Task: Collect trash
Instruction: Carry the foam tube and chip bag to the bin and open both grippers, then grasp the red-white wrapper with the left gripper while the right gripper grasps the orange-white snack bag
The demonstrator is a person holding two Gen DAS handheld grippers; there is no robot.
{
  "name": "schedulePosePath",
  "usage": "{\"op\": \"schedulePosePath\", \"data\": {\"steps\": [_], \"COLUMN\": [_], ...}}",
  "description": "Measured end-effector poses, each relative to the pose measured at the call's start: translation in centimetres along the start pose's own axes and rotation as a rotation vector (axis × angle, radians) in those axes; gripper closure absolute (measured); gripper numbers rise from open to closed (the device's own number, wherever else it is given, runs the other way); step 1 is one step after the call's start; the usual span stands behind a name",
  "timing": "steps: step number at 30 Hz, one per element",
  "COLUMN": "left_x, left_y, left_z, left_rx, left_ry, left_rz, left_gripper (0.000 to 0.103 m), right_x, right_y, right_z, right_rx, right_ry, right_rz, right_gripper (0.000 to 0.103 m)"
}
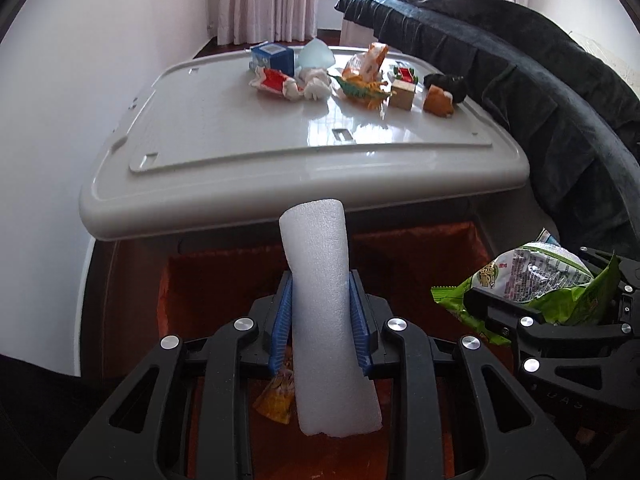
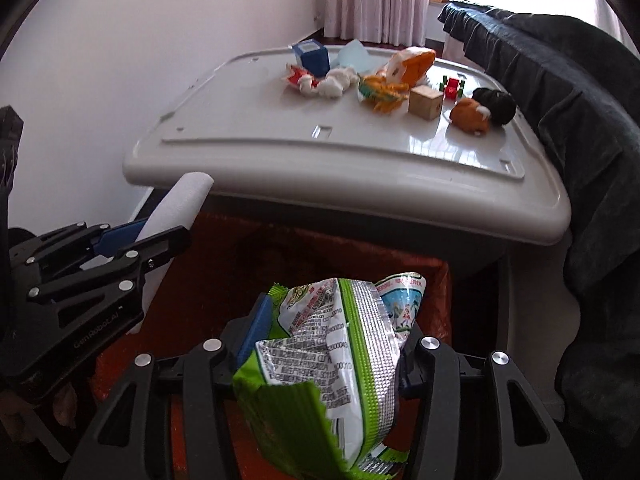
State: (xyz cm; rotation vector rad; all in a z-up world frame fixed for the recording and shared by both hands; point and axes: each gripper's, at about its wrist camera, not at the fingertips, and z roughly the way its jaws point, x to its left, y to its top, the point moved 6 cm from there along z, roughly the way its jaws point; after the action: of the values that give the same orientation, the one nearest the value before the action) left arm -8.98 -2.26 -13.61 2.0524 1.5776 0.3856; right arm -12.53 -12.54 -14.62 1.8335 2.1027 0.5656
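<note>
My left gripper (image 1: 320, 312) is shut on a white foam tube (image 1: 324, 300) and holds it above an orange-lined bin (image 1: 224, 280); a yellow wrapper (image 1: 276, 394) lies in the bin below. My right gripper (image 2: 328, 336) is shut on a crumpled green snack bag (image 2: 340, 356) over the same bin (image 2: 256, 256). That bag (image 1: 540, 280) also shows at the right of the left wrist view. The foam tube (image 2: 176, 204) shows at the left of the right wrist view. More trash lies on the white lid (image 1: 240, 128): crumpled tissues (image 1: 316, 84), a red-white wrapper (image 1: 272, 80), an orange bag (image 1: 368, 60).
On the lid (image 2: 280, 136) also stand a blue carton (image 2: 310, 56), a wooden cube (image 2: 426, 102), a toy dinosaur (image 2: 380, 94), a red toy car (image 2: 452, 86) and an orange and a black plush (image 2: 470, 116). A dark blanket (image 1: 540, 92) hangs on the right. A white wall is on the left.
</note>
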Motion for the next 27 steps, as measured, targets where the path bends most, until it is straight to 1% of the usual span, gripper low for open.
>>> {"op": "schedulePosePath", "data": {"steps": [1,3,4,5,6,10,13,16,19,22,27], "left_x": [0.1,0.5,0.8,1.2,1.4,2.3,2.9,3.6,4.1,4.7,5.6], "left_y": [-0.4,-1.0,-1.1,-1.2,-1.3,-1.0,-0.4,0.9,2.8,5.1,9.4], "left_z": [0.0,0.1,0.2,0.2,0.2,0.1,0.0,-0.5,-1.0,-1.5,-0.6], "left_rx": [0.013,0.036,0.042,0.048,0.048,0.046,0.035,-0.011,-0.067,-0.119,-0.164], "left_ry": [0.001,0.003,0.012,0.033,0.047,0.055,0.071,0.083,0.089,0.107,0.101], "left_rz": [-0.004,-0.029,-0.044,-0.06,-0.076,-0.119,-0.139,-0.152,-0.158,-0.164,-0.214], "left_gripper": [0.074,0.06,0.045,0.029,0.026,0.023,0.022,0.021,0.021,0.021,0.021], "right_x": [0.0,-0.4,-0.7,-1.1,-1.4,-2.4,-3.1,-3.2,-3.4,-4.0,-5.0], "right_y": [-0.6,-1.4,-1.6,-1.6,-1.5,-0.9,0.4,2.0,3.7,5.6,8.8], "right_z": [0.3,0.7,0.7,0.6,0.4,-0.8,-1.8,-3.5,-5.1,-6.1,-7.3], "right_rx": [0.018,0.057,0.059,0.054,0.049,-0.013,-0.088,-0.175,-0.247,-0.294,-0.354], "right_ry": [-0.004,-0.018,-0.031,-0.048,-0.058,-0.072,-0.087,-0.088,-0.105,-0.106,-0.107], "right_rz": [0.009,0.035,0.049,0.061,0.07,0.11,0.111,0.098,0.086,0.099,0.134], "right_gripper": [0.051,0.039,0.031,0.027,0.025,0.018,0.017,0.016,0.013,0.013,0.013]}}
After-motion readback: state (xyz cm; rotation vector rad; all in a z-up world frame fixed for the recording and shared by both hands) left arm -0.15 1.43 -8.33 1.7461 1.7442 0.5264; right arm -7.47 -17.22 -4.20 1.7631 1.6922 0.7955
